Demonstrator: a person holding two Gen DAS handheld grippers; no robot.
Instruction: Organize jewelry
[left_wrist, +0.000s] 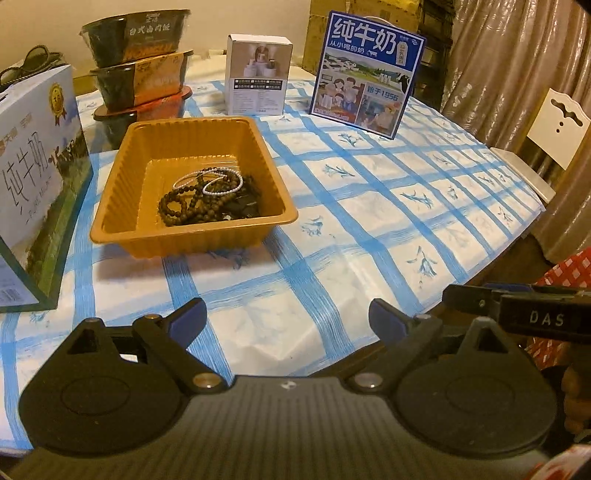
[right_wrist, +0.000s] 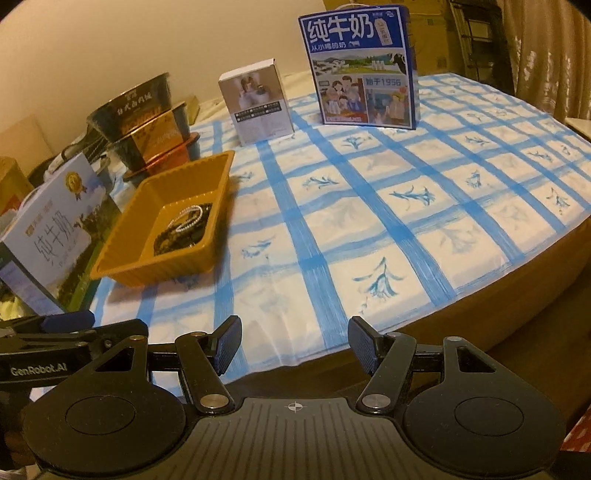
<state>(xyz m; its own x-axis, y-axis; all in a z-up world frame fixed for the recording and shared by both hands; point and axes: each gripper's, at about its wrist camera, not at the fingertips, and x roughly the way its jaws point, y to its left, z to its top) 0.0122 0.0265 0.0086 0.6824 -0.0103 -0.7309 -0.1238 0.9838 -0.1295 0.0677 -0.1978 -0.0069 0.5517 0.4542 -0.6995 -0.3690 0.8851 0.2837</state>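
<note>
Sitting in the orange tray (left_wrist: 110, 221), left of table centre: brown bead strands (left_wrist: 184, 203) and a white pearl bracelet (left_wrist: 221, 184). Left gripper (left_wrist: 288, 317) and right gripper (right_wrist: 293, 343) are both hovering wide open, empty. Only the left view is showing the beads clearly.

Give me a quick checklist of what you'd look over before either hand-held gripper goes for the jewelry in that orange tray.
1. Left hand-held gripper open and holding nothing: ok.
2. Right hand-held gripper open and holding nothing: ok.
3. Jewelry in the orange tray: ok, dark bead strands and a white bead bracelet lie piled in its near right corner.
4. Pieces separate enough to lift one alone: not ok, the strands overlap and the white bracelet lies across the dark ones.
5. Path over the blue checked tablecloth to the tray unobstructed: ok.
6. Somewhere to sort the pieces into: cannot tell, no second jewelry container shows.
</note>
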